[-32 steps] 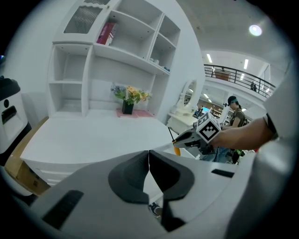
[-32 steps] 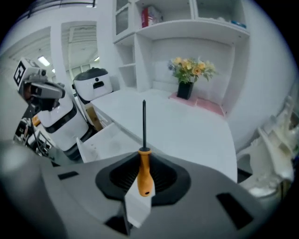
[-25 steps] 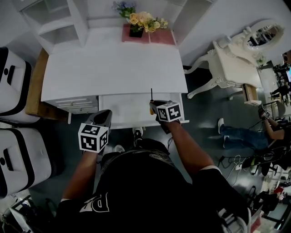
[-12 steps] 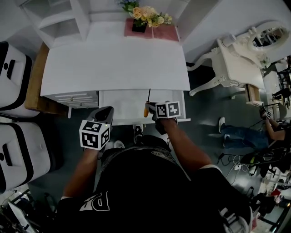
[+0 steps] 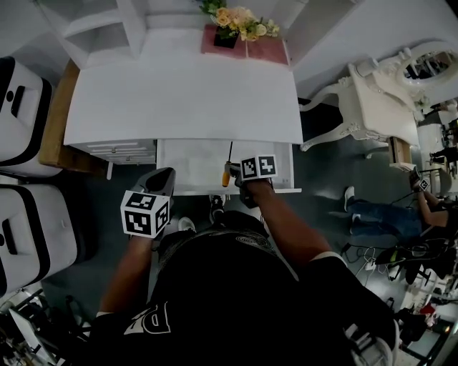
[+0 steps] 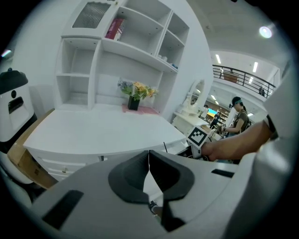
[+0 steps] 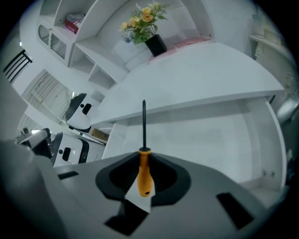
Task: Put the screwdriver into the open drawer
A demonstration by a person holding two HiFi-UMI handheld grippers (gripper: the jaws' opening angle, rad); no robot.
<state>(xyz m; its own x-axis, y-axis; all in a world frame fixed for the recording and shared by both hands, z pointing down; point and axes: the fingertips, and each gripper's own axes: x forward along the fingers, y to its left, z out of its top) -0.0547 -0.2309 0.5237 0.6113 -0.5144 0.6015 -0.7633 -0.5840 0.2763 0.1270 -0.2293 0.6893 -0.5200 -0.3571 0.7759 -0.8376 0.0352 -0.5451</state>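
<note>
**Screwdriver held over the drawer**

The screwdriver (image 7: 144, 173) looks light, stiff and smooth, and is best gripped at its orange handle. The right gripper's (image 5: 236, 174) jaws clamp it there, shaft pointing over the open drawer (image 5: 189, 163). The left gripper's (image 6: 148, 164) jaws meet, empty.

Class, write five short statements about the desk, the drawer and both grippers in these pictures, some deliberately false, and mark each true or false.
1. The right gripper holds the screwdriver by its handle. True.
2. The screwdriver is above the open drawer. True.
3. The left gripper holds a tool. False: its jaws are shut on nothing.
4. The screwdriver's handle is blue. False: it is orange.
5. The flowers stand at the back of the desk. True.
</note>
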